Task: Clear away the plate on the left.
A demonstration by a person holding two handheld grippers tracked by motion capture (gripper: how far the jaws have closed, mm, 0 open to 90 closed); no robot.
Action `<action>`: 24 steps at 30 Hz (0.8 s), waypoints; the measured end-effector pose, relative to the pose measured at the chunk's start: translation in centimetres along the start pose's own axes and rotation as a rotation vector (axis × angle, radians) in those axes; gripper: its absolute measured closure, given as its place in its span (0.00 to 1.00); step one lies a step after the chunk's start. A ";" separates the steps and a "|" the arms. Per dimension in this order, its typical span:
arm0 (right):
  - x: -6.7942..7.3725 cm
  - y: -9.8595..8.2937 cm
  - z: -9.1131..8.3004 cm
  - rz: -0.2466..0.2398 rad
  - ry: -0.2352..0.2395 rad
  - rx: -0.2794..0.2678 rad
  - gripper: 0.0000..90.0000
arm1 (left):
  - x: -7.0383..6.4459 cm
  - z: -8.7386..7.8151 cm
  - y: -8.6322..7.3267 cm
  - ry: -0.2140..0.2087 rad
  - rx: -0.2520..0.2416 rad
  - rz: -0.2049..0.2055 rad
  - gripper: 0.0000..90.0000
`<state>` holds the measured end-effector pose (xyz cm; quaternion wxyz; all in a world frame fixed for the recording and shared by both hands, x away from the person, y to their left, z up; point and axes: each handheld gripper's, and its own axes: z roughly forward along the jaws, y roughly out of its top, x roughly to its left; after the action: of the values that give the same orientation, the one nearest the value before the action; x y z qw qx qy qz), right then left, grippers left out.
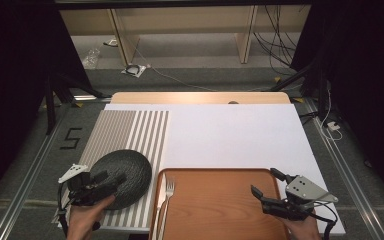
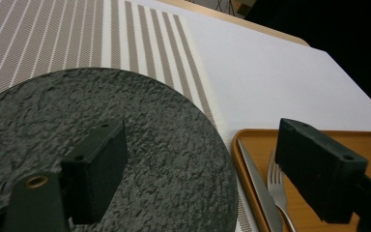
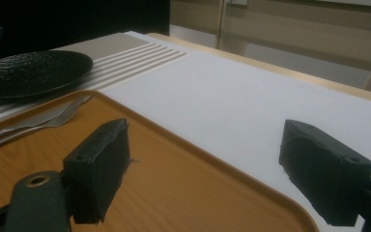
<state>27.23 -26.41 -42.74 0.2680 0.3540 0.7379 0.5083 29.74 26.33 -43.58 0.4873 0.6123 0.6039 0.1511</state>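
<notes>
I hold my left gripper [image 1: 111, 177] wide open and empty over the black plate's [image 1: 130, 167] near rim, my right gripper [image 1: 266, 183] equally agape above the wooden tray's [image 1: 215, 210] right edge.

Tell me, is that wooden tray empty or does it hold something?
Not empty. The wooden tray holds a fork and a knife lying side by side along its left edge; the rest is bare.
</notes>
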 end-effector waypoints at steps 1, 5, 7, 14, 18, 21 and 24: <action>0.0 0.0 0.0 0.001 0.000 -0.002 0.21 | 0.2 -0.1 0.0 0.009 -0.006 -0.008 0.21; 0.0 0.0 0.0 0.001 0.000 -0.005 0.21 | 0.6 -0.4 -0.1 0.040 -0.015 -0.031 0.21; 0.0 0.0 0.0 0.003 0.001 -0.008 0.21 | 0.9 -0.4 -0.2 0.049 -0.013 -0.044 0.21; 0.0 0.0 0.0 0.000 0.000 -0.004 0.21 | 2.3 -0.9 -0.4 0.088 -0.021 -0.107 0.21; 0.0 0.0 0.0 0.001 0.000 -0.003 0.21 | 3.2 -1.3 -0.5 0.122 -0.024 -0.169 0.21; 0.0 0.0 0.0 0.001 0.000 0.000 0.21 | 3.7 -1.6 -0.6 0.142 -0.032 -0.196 0.21; 0.0 0.0 0.0 -0.001 0.000 0.000 0.21 | 4.2 -1.8 -0.7 0.147 -0.029 -0.235 0.21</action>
<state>27.22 -26.37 -42.72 0.2682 0.3537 0.7380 0.5083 28.85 30.64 -44.98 0.4650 0.5177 0.7032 0.1461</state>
